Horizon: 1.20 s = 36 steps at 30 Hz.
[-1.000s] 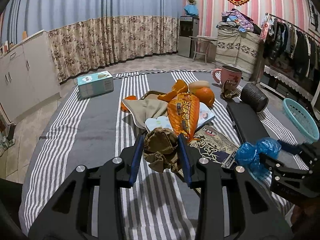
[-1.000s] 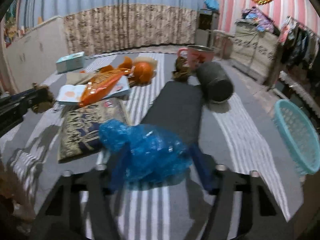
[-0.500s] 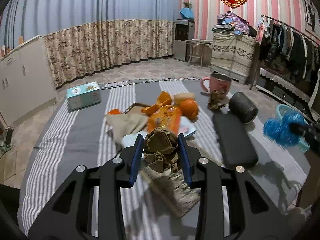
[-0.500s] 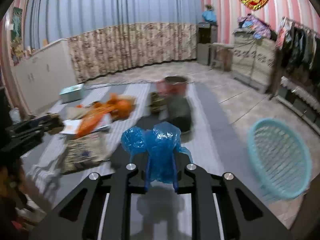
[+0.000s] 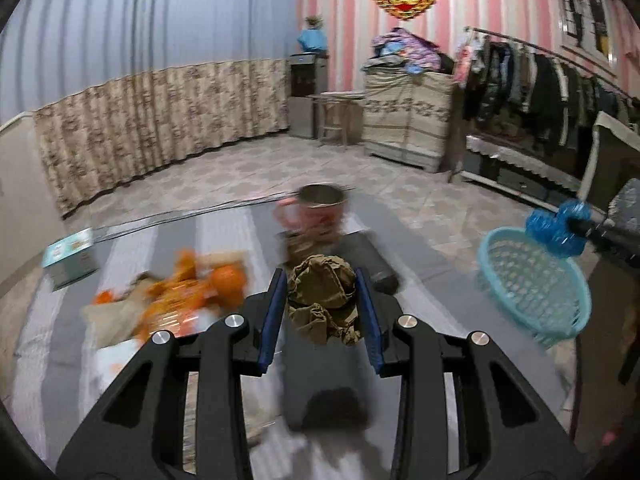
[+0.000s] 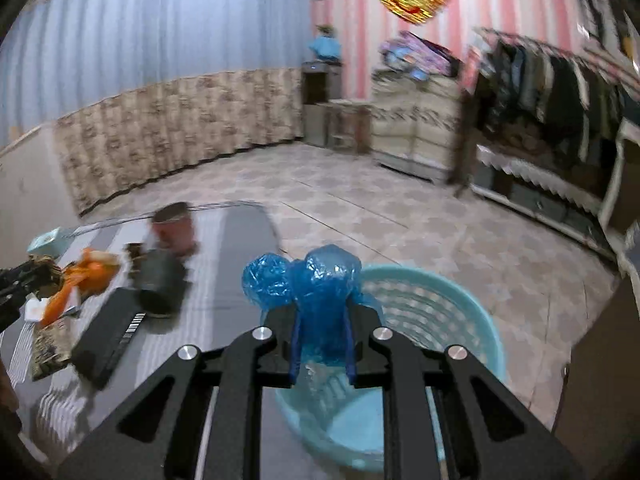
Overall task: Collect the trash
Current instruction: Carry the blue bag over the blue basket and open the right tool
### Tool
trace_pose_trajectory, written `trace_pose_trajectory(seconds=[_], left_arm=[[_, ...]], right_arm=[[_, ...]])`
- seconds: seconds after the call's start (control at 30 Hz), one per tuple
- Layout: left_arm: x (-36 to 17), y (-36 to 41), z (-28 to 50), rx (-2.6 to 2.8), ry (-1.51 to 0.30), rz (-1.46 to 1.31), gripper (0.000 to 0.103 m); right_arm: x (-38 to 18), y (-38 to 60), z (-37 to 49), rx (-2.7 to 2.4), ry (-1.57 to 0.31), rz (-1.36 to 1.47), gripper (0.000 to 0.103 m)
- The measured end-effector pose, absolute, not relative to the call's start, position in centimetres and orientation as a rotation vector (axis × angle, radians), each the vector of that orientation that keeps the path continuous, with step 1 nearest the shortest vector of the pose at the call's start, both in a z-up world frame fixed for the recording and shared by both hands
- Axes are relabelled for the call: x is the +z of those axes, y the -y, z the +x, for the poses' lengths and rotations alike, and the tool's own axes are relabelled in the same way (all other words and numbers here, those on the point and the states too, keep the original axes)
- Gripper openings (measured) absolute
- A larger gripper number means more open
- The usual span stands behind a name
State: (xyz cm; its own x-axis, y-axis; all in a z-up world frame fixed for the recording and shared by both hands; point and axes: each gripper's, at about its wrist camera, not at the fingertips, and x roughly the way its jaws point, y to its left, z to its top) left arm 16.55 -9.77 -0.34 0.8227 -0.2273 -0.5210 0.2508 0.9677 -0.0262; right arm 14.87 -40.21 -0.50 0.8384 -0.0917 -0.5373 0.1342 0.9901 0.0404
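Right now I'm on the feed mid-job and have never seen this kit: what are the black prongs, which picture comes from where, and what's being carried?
The black prongs are two-finger grippers, one held in each of a person's hands, each with a wide-angle camera looking along its fingers.

The left wrist view shows the left gripper shut on a crumpled brown wad. The right wrist view shows the right gripper shut on a blue plastic bag, hanging over a light blue basket. That gripper's jaws have just been closing on the bag.

On the striped cloth lie orange wrappers and peels, a pink mug, a black case, a dark cylinder and a small teal box. Both pictures are motion-blurred.
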Motion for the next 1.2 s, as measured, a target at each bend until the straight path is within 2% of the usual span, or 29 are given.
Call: trace_pose_trajectory(seconds=[0.23,0.4,0.7,0.77,0.8,0.9,1.2], left_arm=[[-1.2,20.3,18.3,-0.415,-0.557,0.062,0.034],[-2.4,26.5,19.3,-0.504,-0.566,0.082,0.034],[-4.3,33.2,21.2,-0.596,-0.608,0.113,0.036],[-4.6,34.0,21.6,-0.602,-0.61,0.125,0.044],[-4.5,34.1,21.7,-0.589,-0.605,0.132,0.056],[-4.4,33.8,22.1,-0.553,-0.591,0.125,0.076],[-2.0,28.4,22.4,-0.393,-0.532,0.093,0.098]], right_arm=[[-2.3,47.1,15.2,-0.224,-0.588,0.215,0.017],[-3.0,48.6,16.0,-0.264,-0.595,0.204,0.017],[-3.5,52.8,14.3,-0.351,-0.572,0.296,0.017],[-3.8,53.4,14.1,-0.354,-0.575,0.314,0.017],[-3.9,53.6,14.1,-0.355,-0.578,0.318,0.017],[-4.0,53.3,14.1,-0.35,-0.584,0.316,0.017],[-4.4,50.7,16.2,-0.304,-0.626,0.234,0.017]])
